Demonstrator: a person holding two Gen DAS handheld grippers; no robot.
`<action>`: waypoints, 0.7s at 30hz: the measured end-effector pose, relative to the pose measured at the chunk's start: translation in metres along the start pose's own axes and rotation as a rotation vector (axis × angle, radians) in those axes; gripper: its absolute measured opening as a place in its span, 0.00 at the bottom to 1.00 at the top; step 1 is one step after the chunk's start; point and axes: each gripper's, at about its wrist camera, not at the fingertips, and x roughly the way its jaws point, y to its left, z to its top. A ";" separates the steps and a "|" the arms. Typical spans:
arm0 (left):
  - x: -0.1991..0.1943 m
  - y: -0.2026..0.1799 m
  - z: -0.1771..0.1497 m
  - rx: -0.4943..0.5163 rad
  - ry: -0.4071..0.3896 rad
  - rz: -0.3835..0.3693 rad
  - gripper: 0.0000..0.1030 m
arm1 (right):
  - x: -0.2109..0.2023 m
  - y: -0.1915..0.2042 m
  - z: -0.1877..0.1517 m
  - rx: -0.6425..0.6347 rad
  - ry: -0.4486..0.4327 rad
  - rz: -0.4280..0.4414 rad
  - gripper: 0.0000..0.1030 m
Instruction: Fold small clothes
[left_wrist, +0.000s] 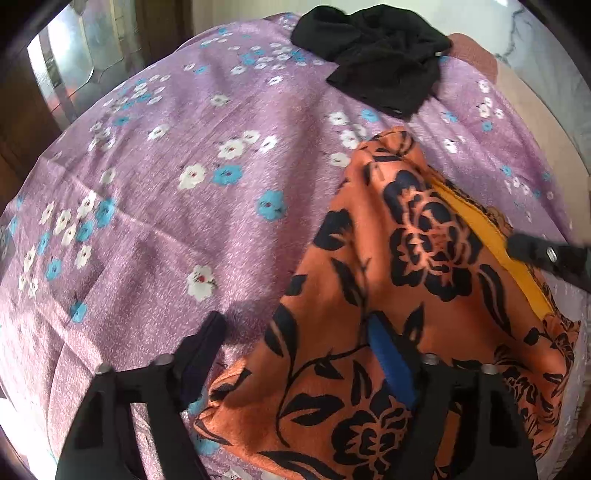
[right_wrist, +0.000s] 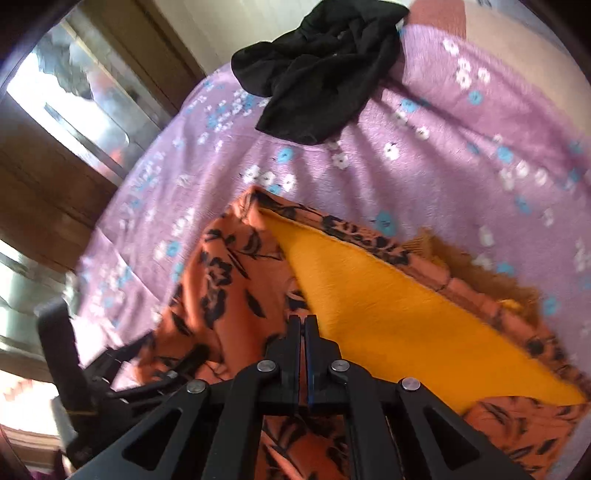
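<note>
The orange garment with black flower print and a plain yellow lining lies on the near right part of the bed, spread over the purple bedsheet with white and blue flowers, with one side turned back so the lining shows as a long wedge. You should expect it to be light and limp: it will sag, slide over itself and keep no crease unless you lay it flat, and a pinch may well catch one layer only. Your right gripper is clenched, its two fingers pressed together at the seam where print meets lining, and it seems to be pinching cloth there, though you cannot see the pinch itself. Your left gripper is spread wide, one finger over the bare sheet and the blue-padded one over the print, holding nothing. A firm hem or corner at the near left edge looks like the better place for it than the loose middle. A crumpled black cloth lies at the far side, well apart, and nothing stands in your way. Mind the wrinkles in the sheet, which could drag with the garment.
</note>
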 end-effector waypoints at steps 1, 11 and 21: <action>-0.001 -0.002 0.000 0.013 -0.007 -0.012 0.57 | 0.001 -0.002 0.002 0.021 -0.016 0.020 0.03; 0.003 0.000 0.003 -0.010 0.005 -0.059 0.51 | 0.046 0.007 0.031 0.109 -0.017 0.130 0.04; 0.007 0.001 0.004 -0.018 0.018 -0.072 0.53 | 0.064 0.007 0.052 0.148 -0.055 0.147 0.05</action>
